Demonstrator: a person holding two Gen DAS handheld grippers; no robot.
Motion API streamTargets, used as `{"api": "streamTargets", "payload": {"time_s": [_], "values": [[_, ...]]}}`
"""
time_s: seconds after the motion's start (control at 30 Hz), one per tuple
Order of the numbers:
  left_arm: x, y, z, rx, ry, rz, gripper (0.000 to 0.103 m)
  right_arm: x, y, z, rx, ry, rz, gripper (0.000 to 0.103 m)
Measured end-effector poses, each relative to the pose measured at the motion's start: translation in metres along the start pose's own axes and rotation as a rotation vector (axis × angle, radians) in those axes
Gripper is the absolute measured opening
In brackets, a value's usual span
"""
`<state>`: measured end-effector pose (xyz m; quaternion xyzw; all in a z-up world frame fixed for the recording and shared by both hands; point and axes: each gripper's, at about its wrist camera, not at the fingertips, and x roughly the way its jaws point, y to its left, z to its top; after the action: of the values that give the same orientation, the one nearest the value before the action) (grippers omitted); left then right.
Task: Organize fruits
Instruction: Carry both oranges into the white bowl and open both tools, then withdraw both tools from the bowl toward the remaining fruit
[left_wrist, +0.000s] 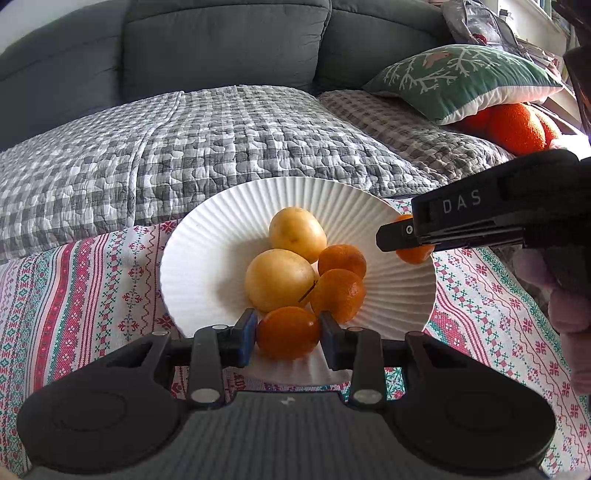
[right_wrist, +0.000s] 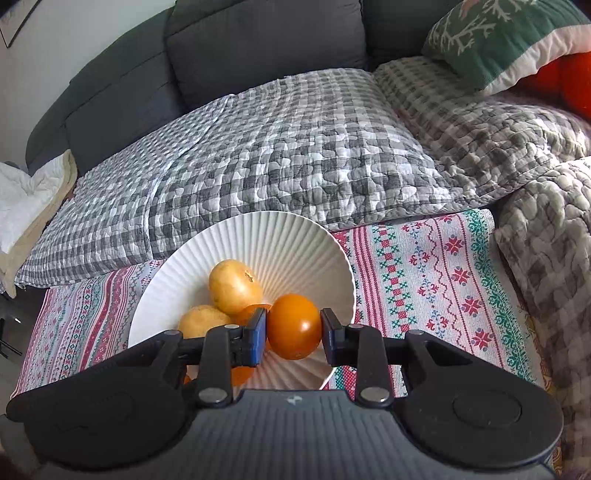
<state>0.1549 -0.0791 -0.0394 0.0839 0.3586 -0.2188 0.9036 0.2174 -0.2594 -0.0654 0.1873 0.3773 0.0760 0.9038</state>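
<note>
Both grippers are hanging over the white ribbed plate (left_wrist: 207, 236), which is sitting on a patterned red, green and white cloth (left_wrist: 92, 280) spread in front of a grey sofa (left_wrist: 221, 40) covered with a checked quilt (left_wrist: 184, 147). The left gripper (left_wrist: 288, 334) is clamping a small orange fruit (left_wrist: 288, 332) between its blue pads, holding it at the near rim of the plate. The right gripper (right_wrist: 293, 326) is likewise squeezing a second orange fruit (right_wrist: 294, 325), carrying it over the plate's right side; from the left camera it is showing as a black body reaching in from the right, with that fruit peeking out behind its finger. In the plate's hollow, two yellow round fruits (left_wrist: 279, 284) are lying side by side, touching, and two mandarins (left_wrist: 338, 295) are nestling against them on the right. A green cushion (left_wrist: 461, 77) with a white branch pattern is leaning at the sofa's far right, with a bright orange plush thing (left_wrist: 517, 127) tucked just under it.
</note>
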Motion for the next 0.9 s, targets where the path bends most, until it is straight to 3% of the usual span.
{"api": "streamTargets", "payload": {"time_s": [0.53, 0.73, 0.9], "values": [[0.006, 0.005, 0.0, 0.005, -0.008, 0.013, 0.035, 0.017, 0.0, 0.013, -0.002, -0.003, -0.01, 0.031], [-0.003, 0.002, -0.003, 0.033, -0.017, 0.012, 0.057, 0.004, 0.003, 0.012, -0.003, -0.015, -0.003, 0.042], [-0.015, 0.0, -0.006, 0.05, -0.019, 0.017, 0.07, -0.013, 0.014, 0.008, -0.031, -0.029, -0.009, 0.061]]}}
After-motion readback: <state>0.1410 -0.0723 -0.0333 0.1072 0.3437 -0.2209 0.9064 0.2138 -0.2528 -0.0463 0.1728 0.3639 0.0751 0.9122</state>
